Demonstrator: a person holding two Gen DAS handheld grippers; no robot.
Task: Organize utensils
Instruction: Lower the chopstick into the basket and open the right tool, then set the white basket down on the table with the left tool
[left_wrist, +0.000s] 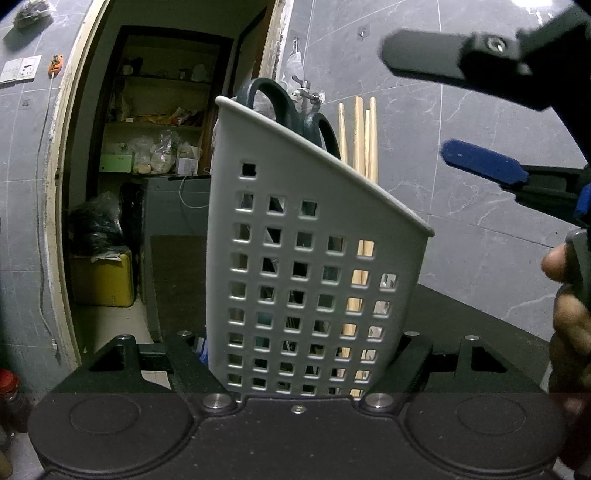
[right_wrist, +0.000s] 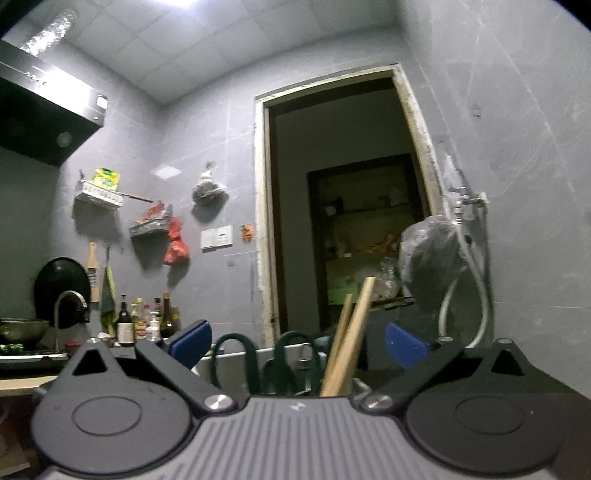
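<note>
Holder: your left gripper (left_wrist: 306, 369) clamps the pale grey plastic utensil holder (left_wrist: 295, 236), a tall perforated caddy with square holes and a slanted rim, low on its sides; it stands slightly tilted above the dark countertop (left_wrist: 465, 317).
Scissors: dark green looped handles of the scissors (left_wrist: 275, 101) stick up over the high end of the holder's rim.
Chopsticks: light wooden chopsticks (left_wrist: 360, 136) stand in the low end of the holder, their tops above the rim and their lengths showing through the holes.
Right gripper: your right gripper (left_wrist: 436, 107) hangs to the upper right of the holder, jaws spread wide with nothing pressed between them; its blue pads (left_wrist: 480, 162) sit apart from the chopsticks.
Right wrist view: you see the chopsticks (right_wrist: 351, 332) rising in the gap between the spread blue pads (right_wrist: 192, 341), touching neither, with the scissors handles (right_wrist: 236, 354) just left of them.
Hand: fingers of your right hand (left_wrist: 565, 295) wrap the gripper's handle at the right edge.
Background: grey marbled wall tiles (left_wrist: 480, 229) behind; an open doorway (left_wrist: 162, 147) shows cluttered shelves.
</note>
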